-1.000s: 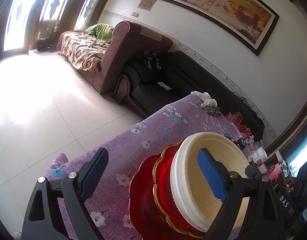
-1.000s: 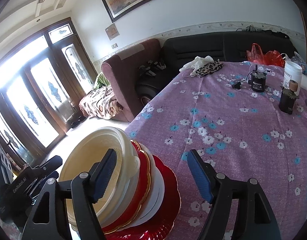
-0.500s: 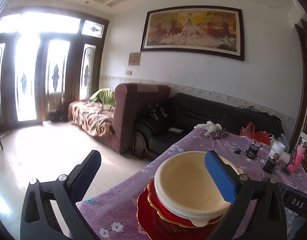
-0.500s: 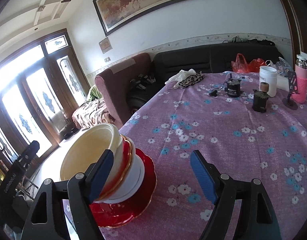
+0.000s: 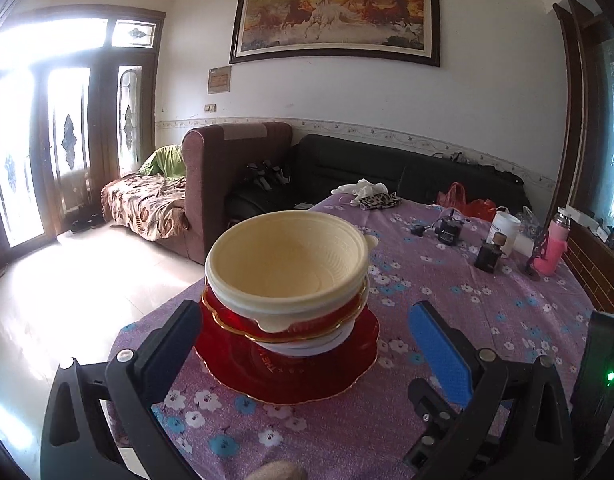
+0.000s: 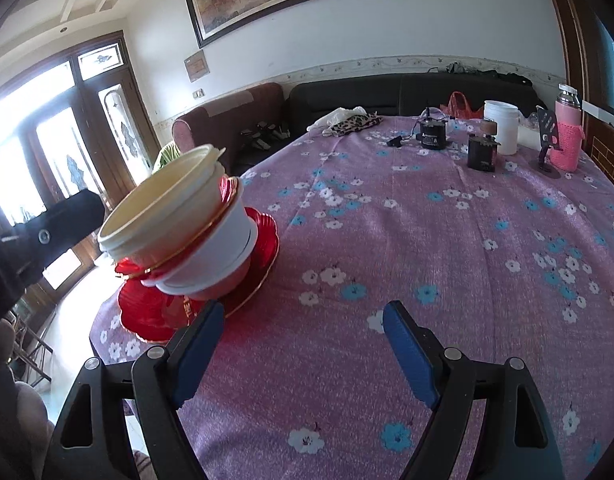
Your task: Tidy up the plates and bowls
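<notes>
A stack of dishes stands near the table's corner: a large red plate (image 5: 299,368) at the bottom, a white bowl (image 6: 223,244), a red gold-rimmed dish (image 5: 235,320), and a cream bowl (image 5: 287,264) on top. My left gripper (image 5: 303,344) is open and empty, just in front of the stack. My right gripper (image 6: 303,344) is open and empty, to the right of the stack (image 6: 179,216) and nearer me. The left gripper's body (image 6: 39,236) shows at the left edge of the right wrist view.
The table has a purple flowered cloth (image 6: 427,240). At its far end stand a white jar (image 6: 501,126), a dark small bottle (image 6: 482,152), a black device (image 6: 433,136), a pink bottle (image 6: 567,136) and a leopard cloth (image 6: 355,122). Sofas (image 5: 235,176) stand beyond the table's left edge.
Both grippers have pulled back from the stack and levelled out. The stack, close between the fingers a second ago, now stands free on the table farther off.
</notes>
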Available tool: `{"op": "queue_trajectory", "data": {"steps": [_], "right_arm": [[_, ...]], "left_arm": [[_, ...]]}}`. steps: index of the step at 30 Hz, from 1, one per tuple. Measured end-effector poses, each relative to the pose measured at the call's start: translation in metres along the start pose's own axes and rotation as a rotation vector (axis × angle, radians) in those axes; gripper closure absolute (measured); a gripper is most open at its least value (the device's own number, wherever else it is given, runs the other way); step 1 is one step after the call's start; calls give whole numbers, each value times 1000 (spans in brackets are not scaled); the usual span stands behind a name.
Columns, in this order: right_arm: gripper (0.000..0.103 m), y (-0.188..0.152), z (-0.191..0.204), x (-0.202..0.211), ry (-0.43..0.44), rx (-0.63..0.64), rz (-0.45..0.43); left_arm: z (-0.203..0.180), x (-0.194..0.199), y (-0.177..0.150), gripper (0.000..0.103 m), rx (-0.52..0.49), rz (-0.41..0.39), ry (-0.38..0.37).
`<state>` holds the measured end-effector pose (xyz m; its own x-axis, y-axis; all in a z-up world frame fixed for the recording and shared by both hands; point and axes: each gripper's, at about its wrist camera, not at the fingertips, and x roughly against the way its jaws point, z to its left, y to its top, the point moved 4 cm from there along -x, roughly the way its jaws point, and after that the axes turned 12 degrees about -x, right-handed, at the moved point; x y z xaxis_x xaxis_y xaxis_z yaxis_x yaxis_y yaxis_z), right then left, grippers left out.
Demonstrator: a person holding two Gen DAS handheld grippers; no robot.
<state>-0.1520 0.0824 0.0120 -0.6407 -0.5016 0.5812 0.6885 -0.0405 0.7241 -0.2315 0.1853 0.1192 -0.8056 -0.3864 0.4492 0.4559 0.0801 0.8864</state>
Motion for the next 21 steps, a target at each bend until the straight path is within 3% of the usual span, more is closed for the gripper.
{"op": "queue_trajectory", "data": {"steps": [8,21], "right_arm": [[17,-26,11,4,11,67,25],[16,-36,32,5,4,144,10]], "left_arm": [[-10,0,-23,0,-39,97,18],[9,-15,-50,0,10,203,23]]}}
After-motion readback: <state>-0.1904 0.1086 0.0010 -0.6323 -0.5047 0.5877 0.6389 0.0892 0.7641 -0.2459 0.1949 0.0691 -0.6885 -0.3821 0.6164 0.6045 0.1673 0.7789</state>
